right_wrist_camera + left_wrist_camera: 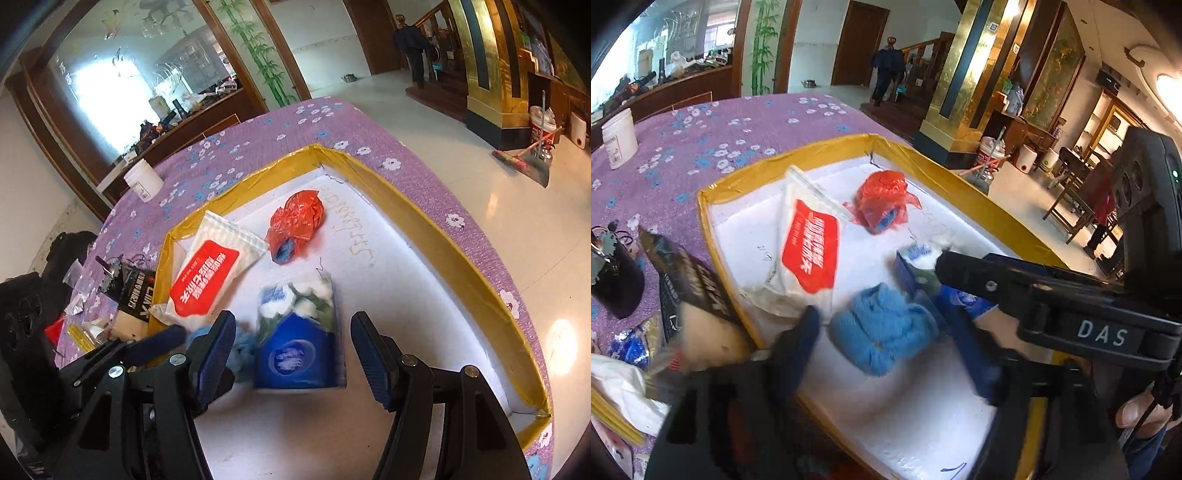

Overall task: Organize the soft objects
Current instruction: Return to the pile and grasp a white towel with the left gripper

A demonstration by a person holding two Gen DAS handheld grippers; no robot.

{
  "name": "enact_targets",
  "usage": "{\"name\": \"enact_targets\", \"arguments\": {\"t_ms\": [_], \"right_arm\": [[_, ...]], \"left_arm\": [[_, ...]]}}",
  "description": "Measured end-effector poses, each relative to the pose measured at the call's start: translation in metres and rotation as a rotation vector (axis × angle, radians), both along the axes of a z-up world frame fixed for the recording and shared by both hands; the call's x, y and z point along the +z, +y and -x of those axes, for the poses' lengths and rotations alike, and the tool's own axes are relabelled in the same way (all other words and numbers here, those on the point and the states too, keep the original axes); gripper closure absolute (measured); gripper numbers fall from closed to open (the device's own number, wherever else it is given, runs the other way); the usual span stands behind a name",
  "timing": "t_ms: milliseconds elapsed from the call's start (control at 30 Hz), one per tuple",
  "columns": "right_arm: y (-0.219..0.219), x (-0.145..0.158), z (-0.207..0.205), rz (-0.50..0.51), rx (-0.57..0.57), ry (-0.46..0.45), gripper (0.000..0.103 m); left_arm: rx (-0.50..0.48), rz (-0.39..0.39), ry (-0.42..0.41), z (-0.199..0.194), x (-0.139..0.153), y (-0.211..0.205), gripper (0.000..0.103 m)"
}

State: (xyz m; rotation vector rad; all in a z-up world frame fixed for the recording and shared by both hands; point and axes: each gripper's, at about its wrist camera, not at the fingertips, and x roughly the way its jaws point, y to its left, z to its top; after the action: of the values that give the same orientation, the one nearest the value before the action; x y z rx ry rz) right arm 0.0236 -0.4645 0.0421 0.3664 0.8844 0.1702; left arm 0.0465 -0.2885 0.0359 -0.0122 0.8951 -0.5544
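Right gripper [293,354] open, jaws either side of blue tissue pack [299,343], not pressing. Left gripper [894,354] open above blue towel [882,328]. Both lie in yellow-rimmed white tray [424,221]; farther in, red-labelled pouch [210,273], then red bag [295,225].

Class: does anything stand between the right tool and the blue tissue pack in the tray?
Nothing visible does. The right tool is open, and the blue tissue pack lies straight ahead between its fingers. The blue cloth sits off to the left.

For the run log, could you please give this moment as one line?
white foam tray with yellow taped rim | right gripper: open, astride blue tissue pack | left gripper: open over fluffy blue cloth
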Motion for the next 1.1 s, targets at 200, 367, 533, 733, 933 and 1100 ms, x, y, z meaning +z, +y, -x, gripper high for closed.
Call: {"name": "enact_targets", "arguments": {"t_ms": [200,367,533,733,933,1100], "right_arm": [[-0.013,0.019,0.036,-0.072,-0.044,-0.084,0.034],[-0.009,0.037,0.068,-0.108,-0.022,-0.147,0.034],[0.011,0.053,0.089,-0.126,0.055,-0.204,0.033],[0.057,0.052,0.112,-0.078,0.239,-0.215,0.033],[0.094,0.042,0.117,-0.044,0.365,-0.211,0.033],[0.111,0.039,0.118,-0.008,0.402,-0.197,0.033]], "left_arm": [[0.012,0.007,-0.049,0.008,0.012,0.002,0.026],[0.043,0.035,-0.081,0.027,0.042,0.013,0.026],[0.051,0.044,-0.076,0.063,0.067,0.047,0.026],[0.15,-0.044,-0.116,0.111,0.069,0.131,0.021],[0.274,-0.124,0.043,0.123,0.016,0.194,0.02],[0.285,-0.149,0.071,0.111,-0.011,0.187,0.02]]}}
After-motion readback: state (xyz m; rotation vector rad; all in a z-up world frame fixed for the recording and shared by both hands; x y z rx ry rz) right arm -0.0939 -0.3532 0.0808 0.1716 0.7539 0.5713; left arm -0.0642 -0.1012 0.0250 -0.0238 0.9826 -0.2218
